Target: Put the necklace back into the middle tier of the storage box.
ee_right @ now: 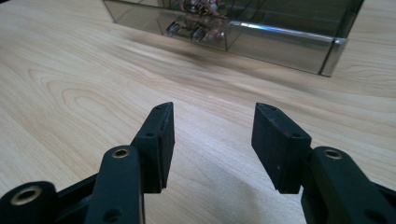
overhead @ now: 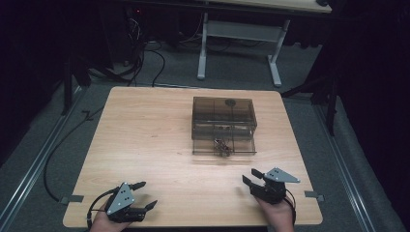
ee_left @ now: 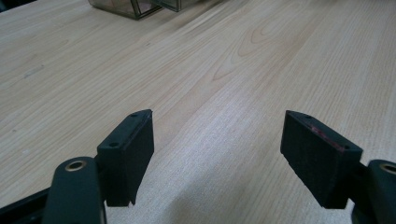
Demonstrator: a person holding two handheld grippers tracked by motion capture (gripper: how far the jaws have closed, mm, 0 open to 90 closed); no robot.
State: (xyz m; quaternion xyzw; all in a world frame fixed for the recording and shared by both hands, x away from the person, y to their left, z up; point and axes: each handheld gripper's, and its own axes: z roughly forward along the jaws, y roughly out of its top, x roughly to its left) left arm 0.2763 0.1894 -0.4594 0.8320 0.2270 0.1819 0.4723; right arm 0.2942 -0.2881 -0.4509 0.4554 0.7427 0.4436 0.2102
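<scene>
Pale wood-grain table [overhead: 154, 125] on grey carpet, dark room, a white-legged desk [overhead: 239, 43] and cables behind; no writing is readable anywhere. The smoky clear drawer box [overhead: 223, 124] sits right of centre, its lower drawer pulled out with small bits inside. Left gripper [overhead: 144, 194] and right gripper [overhead: 249, 176] both sit at the near edge, jaws wide and empty.

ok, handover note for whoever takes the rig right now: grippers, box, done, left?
Left gripper: open, nothing between its fingers, low at the near left edge of the table.
Right gripper: open, holding nothing, at the near right edge, pointing toward the box.
Smoky clear box: mid table, toward the far side, apart from both grippers. Its lower drawer is pulled out toward the person, with small metal bits lying in it; what they are is too small to tell.
Done: drawer open, bits in it.
Left: probably pushing the drawer shut; the right gripper sits nearer to it.
</scene>
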